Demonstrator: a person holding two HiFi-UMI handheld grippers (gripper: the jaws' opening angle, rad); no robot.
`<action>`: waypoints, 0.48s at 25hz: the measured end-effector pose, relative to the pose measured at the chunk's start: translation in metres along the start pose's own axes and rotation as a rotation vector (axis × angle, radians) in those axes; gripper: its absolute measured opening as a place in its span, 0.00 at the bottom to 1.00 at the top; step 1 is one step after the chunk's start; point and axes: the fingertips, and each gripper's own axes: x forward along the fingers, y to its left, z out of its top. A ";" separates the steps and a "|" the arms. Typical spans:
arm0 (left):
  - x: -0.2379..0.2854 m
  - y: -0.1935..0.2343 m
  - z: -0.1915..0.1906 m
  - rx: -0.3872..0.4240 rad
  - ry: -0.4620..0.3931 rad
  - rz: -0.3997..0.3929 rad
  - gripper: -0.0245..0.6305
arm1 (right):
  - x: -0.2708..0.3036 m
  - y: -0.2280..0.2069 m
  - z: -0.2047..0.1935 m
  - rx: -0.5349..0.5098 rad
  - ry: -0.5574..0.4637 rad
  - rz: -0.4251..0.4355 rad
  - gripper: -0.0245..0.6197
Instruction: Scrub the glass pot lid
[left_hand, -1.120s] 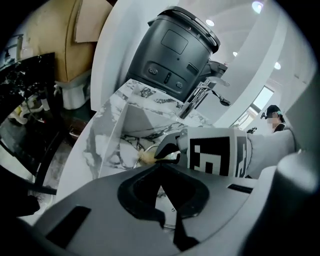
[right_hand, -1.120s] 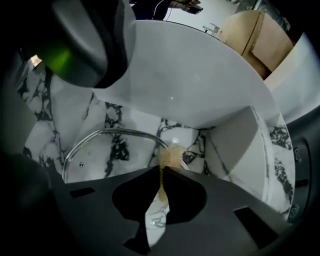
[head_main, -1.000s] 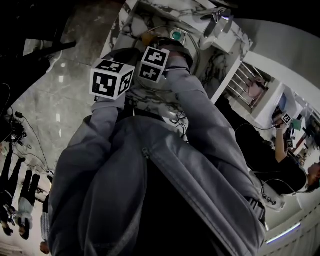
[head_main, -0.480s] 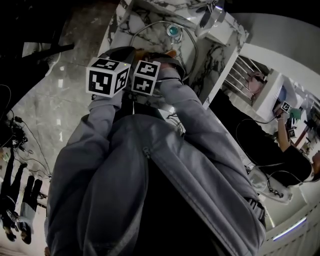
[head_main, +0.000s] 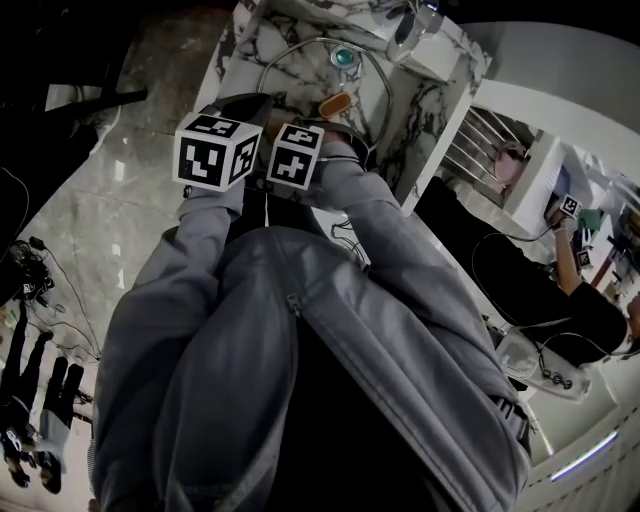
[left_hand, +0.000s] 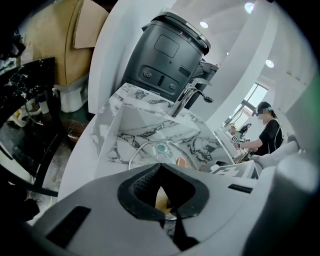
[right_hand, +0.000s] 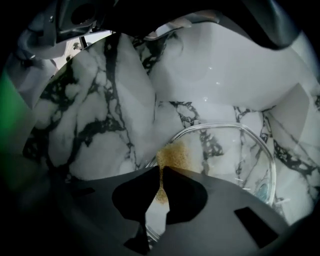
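Observation:
The glass pot lid (head_main: 300, 62) with a teal knob (head_main: 344, 57) lies in the marble sink (head_main: 250, 45). My left gripper (left_hand: 160, 167) is shut, and the lid's rim (left_hand: 142, 150) runs into its jaws at the near edge. My right gripper (right_hand: 162, 169) is shut on a brown sponge (right_hand: 172, 155), which presses on the lid (right_hand: 230, 150) near its rim. From the head camera the sponge (head_main: 335, 103) shows just beyond the two marker cubes (head_main: 215, 150), which sit side by side. Both sets of fingertips are hidden there.
A chrome faucet (left_hand: 187, 97) stands at the sink's back edge, with a dark appliance (left_hand: 167, 50) behind it. A dish rack (head_main: 480, 155) lies to the right. A person (left_hand: 267, 132) works at a counter far right. Cables trail over the floor (head_main: 100, 230).
The right gripper has slid across the lid with the sponge, and its cube now sits closer beside the left one. The left gripper has hardly moved.

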 end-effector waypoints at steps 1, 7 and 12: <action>-0.001 -0.001 -0.001 0.001 0.000 -0.001 0.06 | 0.000 0.004 -0.001 0.010 -0.006 0.022 0.10; 0.000 -0.008 -0.002 0.015 0.004 -0.010 0.06 | -0.011 0.017 -0.007 0.032 -0.043 0.089 0.10; 0.001 -0.016 -0.004 0.034 0.016 -0.015 0.06 | -0.034 0.021 -0.011 0.044 -0.081 0.067 0.10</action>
